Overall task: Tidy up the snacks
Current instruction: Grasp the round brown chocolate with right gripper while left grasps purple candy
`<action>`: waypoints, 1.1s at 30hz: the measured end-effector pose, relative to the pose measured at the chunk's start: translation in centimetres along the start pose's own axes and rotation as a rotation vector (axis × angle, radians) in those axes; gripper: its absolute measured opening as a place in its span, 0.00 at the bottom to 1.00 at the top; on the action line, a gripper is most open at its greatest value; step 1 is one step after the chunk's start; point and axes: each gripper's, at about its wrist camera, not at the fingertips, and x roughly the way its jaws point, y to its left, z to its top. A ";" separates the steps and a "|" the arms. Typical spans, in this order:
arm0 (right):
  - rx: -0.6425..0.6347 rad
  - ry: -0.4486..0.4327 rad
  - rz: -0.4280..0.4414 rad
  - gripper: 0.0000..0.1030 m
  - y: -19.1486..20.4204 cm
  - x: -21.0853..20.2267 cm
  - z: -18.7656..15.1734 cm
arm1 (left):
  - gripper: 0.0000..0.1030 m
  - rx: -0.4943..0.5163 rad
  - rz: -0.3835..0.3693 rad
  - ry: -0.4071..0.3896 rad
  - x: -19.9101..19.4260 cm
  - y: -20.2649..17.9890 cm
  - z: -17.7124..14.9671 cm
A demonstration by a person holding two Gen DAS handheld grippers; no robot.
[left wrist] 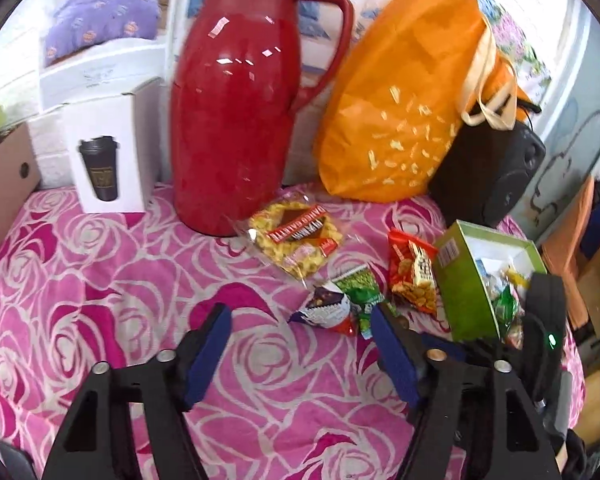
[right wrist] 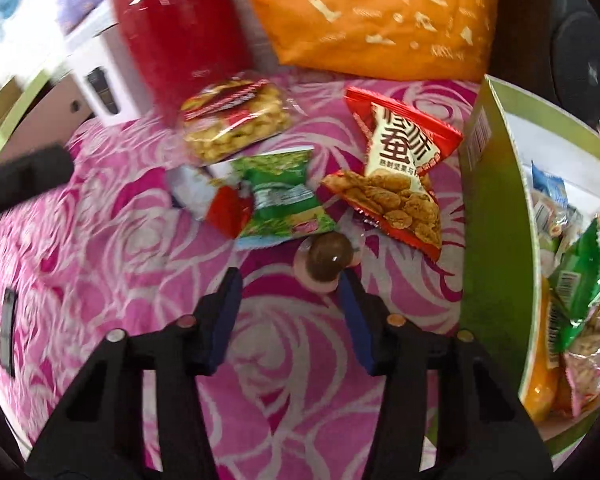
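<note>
Red thermos [right wrist: 180, 20] blurred, top cropped; green box [right wrist: 496, 240] maybe half out-of-frame.

Only thing I can halfway read is the big 蚕 on the red packet [right wrist: 396, 176]; other labels are blurred.

Surface: pink rose-print cloth [left wrist: 100, 280]. Along the back edge: white cup box [left wrist: 112, 148], red thermos jug [left wrist: 232, 120], orange bag [left wrist: 400, 100], black speaker [left wrist: 496, 176]. Right edge: open green box [left wrist: 460, 280]. Mid-surface: yellow cracker pack [left wrist: 296, 236], red snack packet [left wrist: 412, 276], green packet [left wrist: 360, 288], a chocolate ball [right wrist: 327, 263] near the front.
</note>
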 end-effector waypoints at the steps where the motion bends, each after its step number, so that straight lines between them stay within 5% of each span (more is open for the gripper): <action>1: 0.007 -0.001 -0.013 0.49 -0.1 0.4 0.1 | 0.68 0.007 -0.005 0.008 0.6 -0.1 0.1; 3: 0.026 0.006 -0.020 0.47 -0.6 1.1 0.3 | 0.68 0.011 -0.016 0.023 1.6 -0.3 0.1; 5: 0.024 -0.009 -0.031 0.32 -1.0 1.0 0.1 | 0.68 0.017 -0.032 0.047 3.0 -0.6 0.2; 10: -0.006 -0.030 0.028 0.30 -0.8 -0.8 -1.6 | 0.68 0.104 -0.024 0.078 6.3 -2.0 0.1; 14: -0.026 -0.027 0.052 0.31 -0.5 -1.5 -3.5 | 0.48 0.099 -0.057 0.141 8.9 -1.9 0.1; 17: -0.018 -0.033 0.063 0.32 -0.4 -0.9 -3.7 | 0.48 0.074 -0.075 0.149 9.8 -1.5 0.2; 22: 0.006 -0.035 0.073 0.32 -0.9 -0.8 -3.3 | 0.48 0.044 -0.081 0.153 9.7 -1.2 0.3; 26: -0.011 -0.035 0.081 0.28 -0.6 -0.9 -3.2 | 0.37 0.094 -0.070 0.162 9.5 -1.9 -0.1; 33: -0.032 -0.107 0.100 0.27 0.1 -4.6 -4.1 | 0.35 0.042 -0.098 0.108 5.5 -1.4 -0.9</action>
